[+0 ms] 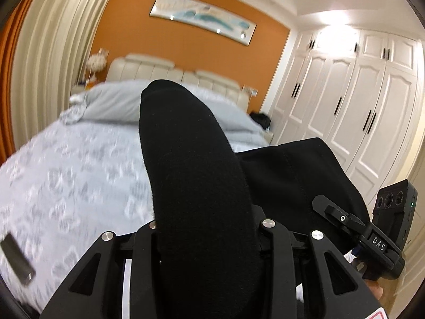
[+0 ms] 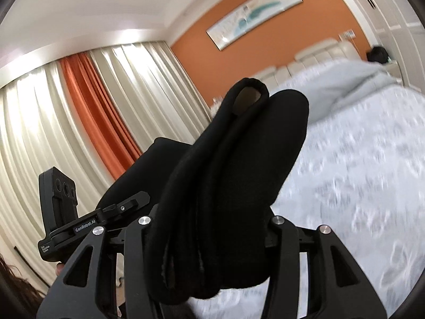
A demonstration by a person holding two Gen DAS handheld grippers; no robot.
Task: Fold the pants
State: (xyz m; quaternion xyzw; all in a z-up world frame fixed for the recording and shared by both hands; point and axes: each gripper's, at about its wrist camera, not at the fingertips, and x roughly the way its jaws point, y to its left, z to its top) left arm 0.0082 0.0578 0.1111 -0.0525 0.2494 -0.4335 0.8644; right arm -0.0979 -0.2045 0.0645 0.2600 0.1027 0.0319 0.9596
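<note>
Bed (image 1: 66, 175): fills the lower left of the left wrist view and the right side of the right wrist view; grey patterned cover, blurred in both
Wall (image 1: 186, 42): orange, upper middle of the left view, with a long framed picture (image 1: 203, 17) hung across it
Curtains (image 2: 53, 122): cream folds across the left of the right view, one orange strip (image 2: 93, 101) among them
Wardrobe (image 1: 345, 101): white panelled doors with dark handles, right side of the left view
Headboard (image 1: 170, 73): cream, padded, behind a grey pillow (image 1: 111, 101) in the middle of the left view
Pants (image 1: 196, 186): black, held up above the bed between the two grippers; in the left view one thick fold runs from bottom centre up to mid-frame, with more cloth spreading toward the right; in the right view bunched folds rise from bottom centre to upper middle
Left gripper (image 1: 207, 239): jaws closed narrowly on the pants, fingertips hidden by the cloth
Right gripper (image 2: 212, 239): jaws clamped on a thick bunch of the pants, fingertips hidden
Dark flat object (image 1: 17, 259): lies on the bed at the lower left of the left view, too blurred to name
</note>
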